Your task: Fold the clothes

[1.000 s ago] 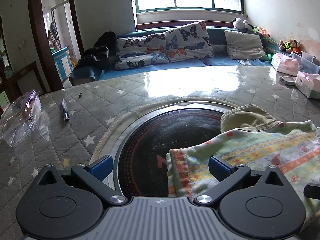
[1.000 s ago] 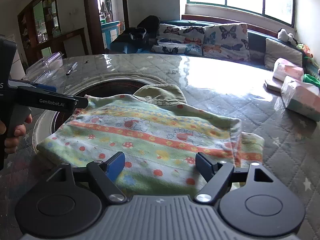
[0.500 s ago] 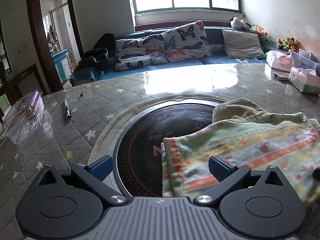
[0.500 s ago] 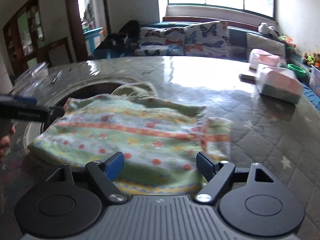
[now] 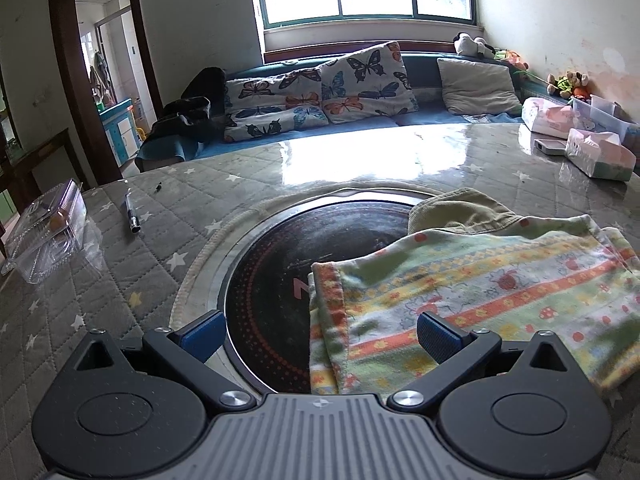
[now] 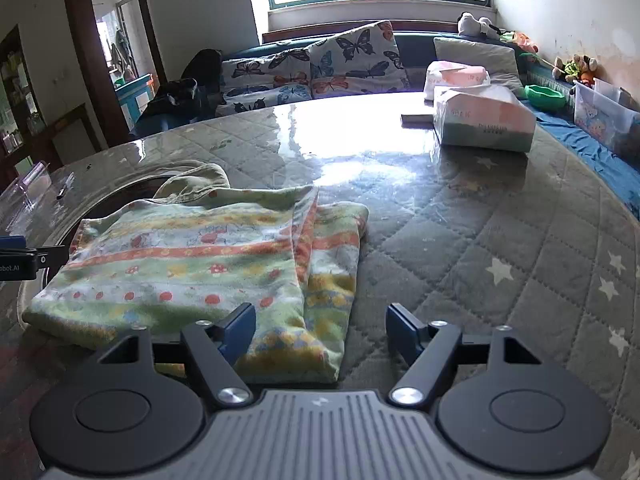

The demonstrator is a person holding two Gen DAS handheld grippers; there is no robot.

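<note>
**Patterned garment lies doubled over on table, both grippers free**

Progress: the patterned garment (image 6: 192, 264) lies flat on the quilted table cover (image 6: 500, 240), doubled over at least once. A second layer edge shows along its right side, slightly offset from the top layer. Whether more folds are intended, I cannot judge from this moment; the bundle is roughly rectangular but still broad. An olive-khaki cloth (image 6: 192, 184) pokes out from under its far edge, bunched and not folded as far as can be seen; if it counts among the clothes, it is left to do.

Location: garment sits at the near side of the table, its left part overlapping the dark round inset (image 5: 304, 264) in the tabletop.

Appearance: soft terry-like fabric, pale green with orange, yellow and red bands and small mushroom prints. Left edge shows stacked layers in the left wrist view. Surface mostly smooth, light ripples.

Grippers: left gripper (image 5: 318, 330) has its jaws apart, holding nothing, just near of the garment's left edge. Right gripper (image 6: 320, 326) also spread wide, empty, over the near right corner.
</note>
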